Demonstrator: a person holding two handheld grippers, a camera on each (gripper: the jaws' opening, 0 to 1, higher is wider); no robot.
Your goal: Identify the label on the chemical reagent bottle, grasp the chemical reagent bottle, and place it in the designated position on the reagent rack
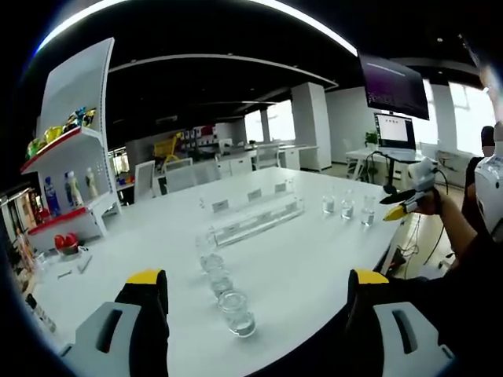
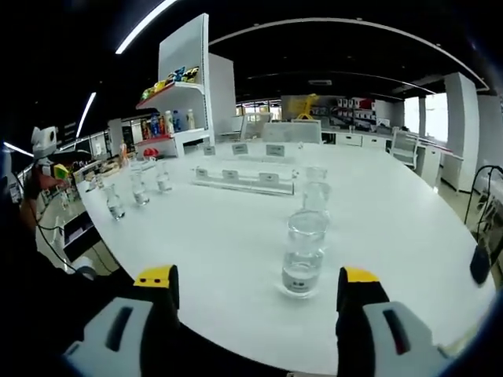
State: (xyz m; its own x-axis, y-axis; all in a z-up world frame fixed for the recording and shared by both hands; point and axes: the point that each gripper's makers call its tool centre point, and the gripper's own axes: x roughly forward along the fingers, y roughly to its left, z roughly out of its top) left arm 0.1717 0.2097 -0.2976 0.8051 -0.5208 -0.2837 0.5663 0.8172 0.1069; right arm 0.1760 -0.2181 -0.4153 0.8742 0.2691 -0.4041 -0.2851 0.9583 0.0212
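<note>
A broad white table point(image 1: 299, 267) carries everything, and it shows again in the right gripper view point(image 2: 236, 251). Beyond the table's far side stands a white shelf unit point(image 1: 75, 149) with red-edged shelves holding coloured bottles and packets; in the right gripper view the same shelf unit point(image 2: 185, 86) rises behind the table. On the table lies the clear reagent rack point(image 1: 255, 214), a long transparent holder with small labels on it, placed near the table's middle; it appears in the right gripper view point(image 2: 244, 179) as well.

A row of clear reagent bottles point(image 1: 236, 311) runs from the rack toward the table's near edge, and three more clear bottles point(image 1: 347, 206) stand together near the table's right edge. In the right gripper view the nearest reagent bottle point(image 2: 303, 253) stands upright on the table, ahead of the jaws.

The left gripper point(image 1: 255, 294) has its jaws spread wide, holding nothing. The right gripper point(image 2: 255, 289) likewise has its jaws spread apart and empty.
</note>
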